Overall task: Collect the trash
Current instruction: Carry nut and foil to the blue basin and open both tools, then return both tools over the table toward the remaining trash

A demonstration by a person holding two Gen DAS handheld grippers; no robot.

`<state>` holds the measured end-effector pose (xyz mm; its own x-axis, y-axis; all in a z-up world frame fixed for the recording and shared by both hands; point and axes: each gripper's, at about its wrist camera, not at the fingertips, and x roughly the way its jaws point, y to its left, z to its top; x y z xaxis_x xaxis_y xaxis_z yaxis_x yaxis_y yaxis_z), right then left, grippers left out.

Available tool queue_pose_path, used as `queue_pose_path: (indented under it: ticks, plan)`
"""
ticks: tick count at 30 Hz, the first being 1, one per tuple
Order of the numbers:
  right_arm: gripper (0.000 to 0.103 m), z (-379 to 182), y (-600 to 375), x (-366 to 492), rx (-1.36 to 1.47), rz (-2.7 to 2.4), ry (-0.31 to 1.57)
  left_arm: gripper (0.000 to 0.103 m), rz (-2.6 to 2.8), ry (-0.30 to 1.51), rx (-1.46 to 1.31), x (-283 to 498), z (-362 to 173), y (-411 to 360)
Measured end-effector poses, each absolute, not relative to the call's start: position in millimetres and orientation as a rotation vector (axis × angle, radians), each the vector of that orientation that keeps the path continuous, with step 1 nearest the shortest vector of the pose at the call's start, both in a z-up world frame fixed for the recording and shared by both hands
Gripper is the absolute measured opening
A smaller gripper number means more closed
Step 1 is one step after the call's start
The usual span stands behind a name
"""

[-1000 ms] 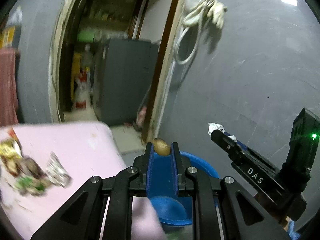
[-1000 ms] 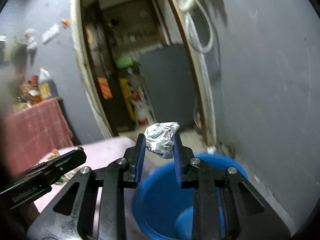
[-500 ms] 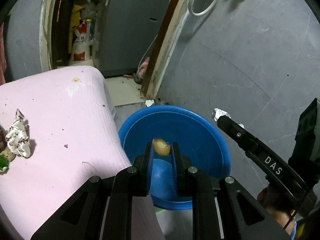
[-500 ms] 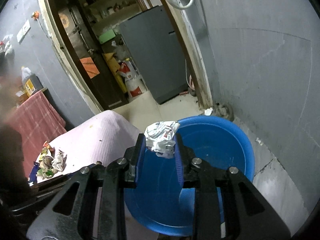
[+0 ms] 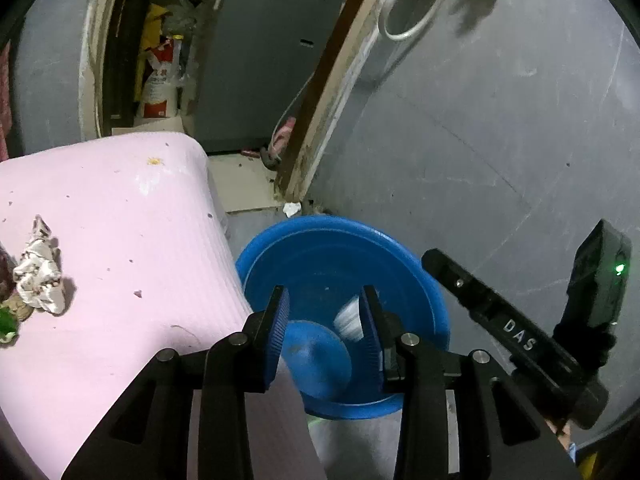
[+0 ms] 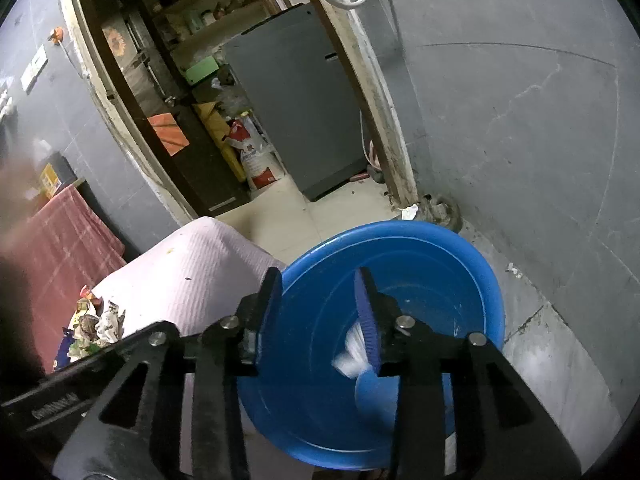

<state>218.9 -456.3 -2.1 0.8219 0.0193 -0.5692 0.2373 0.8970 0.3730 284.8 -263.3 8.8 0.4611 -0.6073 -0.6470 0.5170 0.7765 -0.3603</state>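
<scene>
At nine o'clock in the left wrist view, a crumpled white wrapper (image 5: 39, 270) lies on the pink table cover (image 5: 120, 216), with darker scraps and a green bit (image 5: 5, 322) just beside it at the frame's edge. A small yellow crumb (image 5: 154, 161) sits toward eleven o'clock on the same cover. The left gripper (image 5: 322, 312) hangs at six o'clock with its blue-lined fingers (image 5: 280, 320) spread wide and nothing between them. Directly beneath is the blue basin (image 5: 420, 276), standing on the floor against the edge of the table cover. Inside the basin, just off the gripper's right finger, a pale, motion-blurred piece of trash (image 5: 349, 318) shows; its shape cannot be made out. At four o'clock the other gripper's black finger (image 5: 480, 300) reaches over the basin's rim. A white scrap (image 5: 292, 209) lies on the floor at the foot of the door frame (image 5: 320, 92).

In the right wrist view, the heap of wrappers (image 6: 96, 326) sits at nine o'clock on the pink cover (image 6: 192, 264), with a red cloth (image 6: 60, 236) behind it. The right gripper (image 6: 316, 292) is also spread apart and empty, poised over the basin (image 6: 460, 248). The blurred white trash (image 6: 352, 354) shows against the basin's inner wall at five o'clock from the gripper's tips, partly hidden by its right finger. Through the doorway at twelve o'clock stands a grey cabinet (image 6: 296, 92), a printed sack (image 6: 256, 156) beside it.
</scene>
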Motion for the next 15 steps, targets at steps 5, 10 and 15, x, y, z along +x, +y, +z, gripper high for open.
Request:
queue_pose_path:
  ticks: [5, 10, 15]
  plan:
    - [0.063, 4, -454, 216, 0.428, -0.147, 0.571, 0.04, -0.638, 0.756, -0.154, 274, 24, -246]
    - [0.082, 20, -443, 209, 0.384, -0.138, 0.482, 0.056, -0.541, 0.671, -0.196, 269, 41, -221]
    - [0.096, 43, -418, 195, 0.314, -0.092, 0.335, 0.075, -0.455, 0.585, -0.204, 259, 59, -189]
